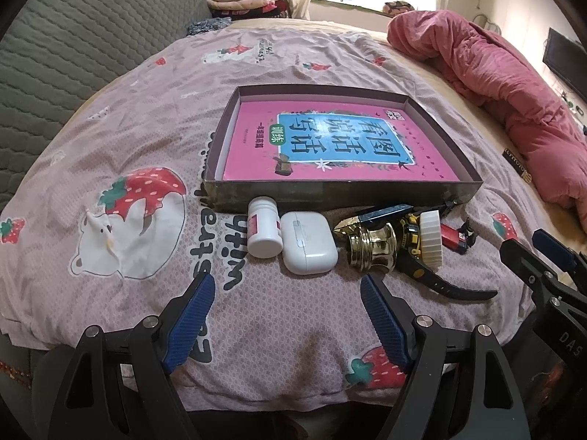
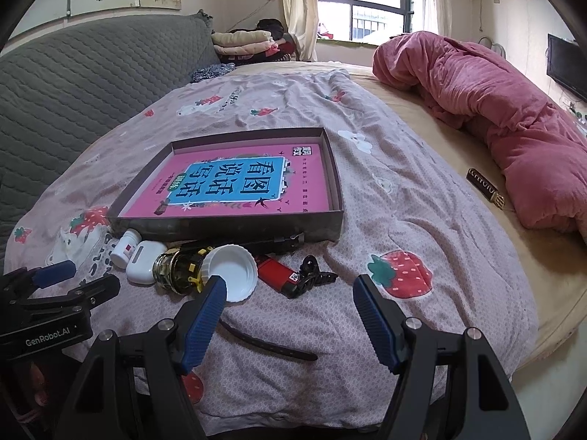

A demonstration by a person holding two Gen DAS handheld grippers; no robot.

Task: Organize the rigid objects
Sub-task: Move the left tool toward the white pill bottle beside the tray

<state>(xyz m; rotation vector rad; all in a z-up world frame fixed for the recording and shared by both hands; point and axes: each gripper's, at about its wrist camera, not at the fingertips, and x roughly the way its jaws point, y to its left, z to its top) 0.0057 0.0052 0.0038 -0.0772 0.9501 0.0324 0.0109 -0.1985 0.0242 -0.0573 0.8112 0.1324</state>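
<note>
— Where did the small things lie?

— In a row along the near wall of the shallow box [image 1: 330,192]: white bottle [image 1: 262,233], earbud case [image 1: 308,242], gold knob [image 1: 374,247], white cap [image 2: 234,273], red lighter [image 2: 275,271], black clip [image 2: 312,275].

— And the tongs?

— The left gripper [image 1: 288,315] stood wide apart, empty, short of the case. The right gripper [image 2: 290,315] was equally spread, holding nothing, its left finger in front of the cap.
</note>
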